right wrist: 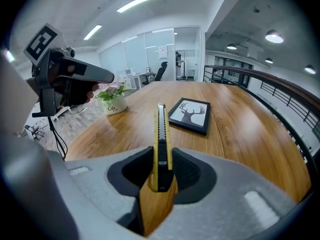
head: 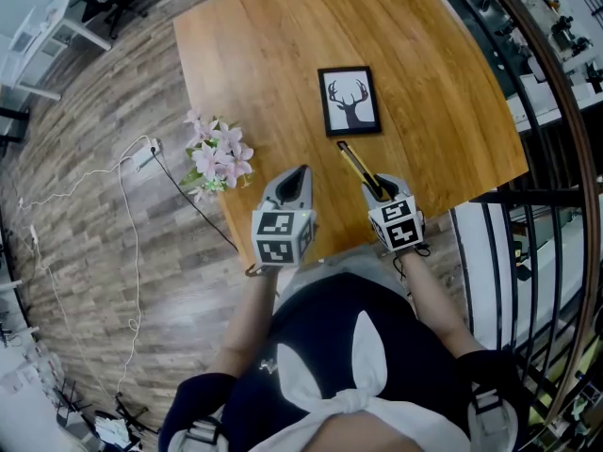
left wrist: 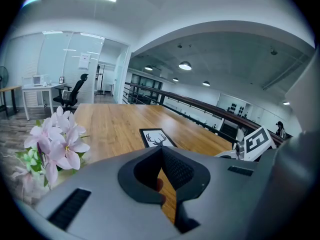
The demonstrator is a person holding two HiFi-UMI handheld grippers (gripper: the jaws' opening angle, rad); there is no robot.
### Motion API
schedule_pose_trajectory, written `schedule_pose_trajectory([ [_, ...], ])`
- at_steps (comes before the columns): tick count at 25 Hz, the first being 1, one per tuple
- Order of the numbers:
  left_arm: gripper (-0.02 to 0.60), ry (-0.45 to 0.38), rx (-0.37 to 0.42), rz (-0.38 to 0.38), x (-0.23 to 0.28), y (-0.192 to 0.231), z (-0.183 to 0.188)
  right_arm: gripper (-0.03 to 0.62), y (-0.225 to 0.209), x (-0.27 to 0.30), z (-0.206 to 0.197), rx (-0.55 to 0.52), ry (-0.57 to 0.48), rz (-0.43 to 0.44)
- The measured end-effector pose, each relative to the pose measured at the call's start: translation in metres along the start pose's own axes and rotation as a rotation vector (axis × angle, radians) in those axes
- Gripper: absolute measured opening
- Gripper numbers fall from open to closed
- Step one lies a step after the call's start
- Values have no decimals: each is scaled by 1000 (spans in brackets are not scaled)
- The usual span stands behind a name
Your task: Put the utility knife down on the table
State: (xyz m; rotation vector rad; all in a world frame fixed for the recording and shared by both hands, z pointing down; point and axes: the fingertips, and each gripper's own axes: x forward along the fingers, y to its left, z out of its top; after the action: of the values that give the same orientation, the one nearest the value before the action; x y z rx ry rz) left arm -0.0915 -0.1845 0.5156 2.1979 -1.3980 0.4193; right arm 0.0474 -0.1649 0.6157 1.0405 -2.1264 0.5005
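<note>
Tabletop (head: 273, 55) pot (right wrist: 113, 105) holds pink flowers (head: 219, 153).

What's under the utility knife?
Bare wooden table shows around the utility knife, clamped in the right hand-held gripper. The strip directly beneath is covered.

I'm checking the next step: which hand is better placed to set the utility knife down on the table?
Right. The right gripper is clamped on the utility knife, tilted down over the table near the framed deer picture. The left gripper holds nothing, jaws together.
</note>
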Motion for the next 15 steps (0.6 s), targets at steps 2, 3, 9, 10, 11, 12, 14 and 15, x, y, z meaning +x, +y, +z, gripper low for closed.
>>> schedule_pose_trajectory([
  [2, 8, 3, 0, 2, 0, 1, 0, 117, 0, 2, -2, 2, 6, 3],
  [3, 9, 2, -1, 2, 1, 1, 0, 117, 0, 3, -3, 3, 8, 4],
  [9, 8, 4, -10, -2, 5, 2, -5, 117, -1, 10, -11, 11, 25, 11],
  [10, 8, 8, -12, -3, 5, 2, -6, 117, -1, 11, -12, 11, 29, 11],
  [11, 8, 10, -13, -3, 5, 3, -7, 117, -2, 12, -13, 11, 33, 12],
  [12, 8, 10, -13, -2, 6, 3, -6, 117, -2, 13, -14, 10, 37, 13],
  [14, 8, 5, -12, 1, 6, 4, -5, 117, -3, 14, -15, 8, 45, 13],
  [15, 9, 2, -11, 3, 6, 5, -4, 117, -3, 15, -16, 7, 47, 13],
])
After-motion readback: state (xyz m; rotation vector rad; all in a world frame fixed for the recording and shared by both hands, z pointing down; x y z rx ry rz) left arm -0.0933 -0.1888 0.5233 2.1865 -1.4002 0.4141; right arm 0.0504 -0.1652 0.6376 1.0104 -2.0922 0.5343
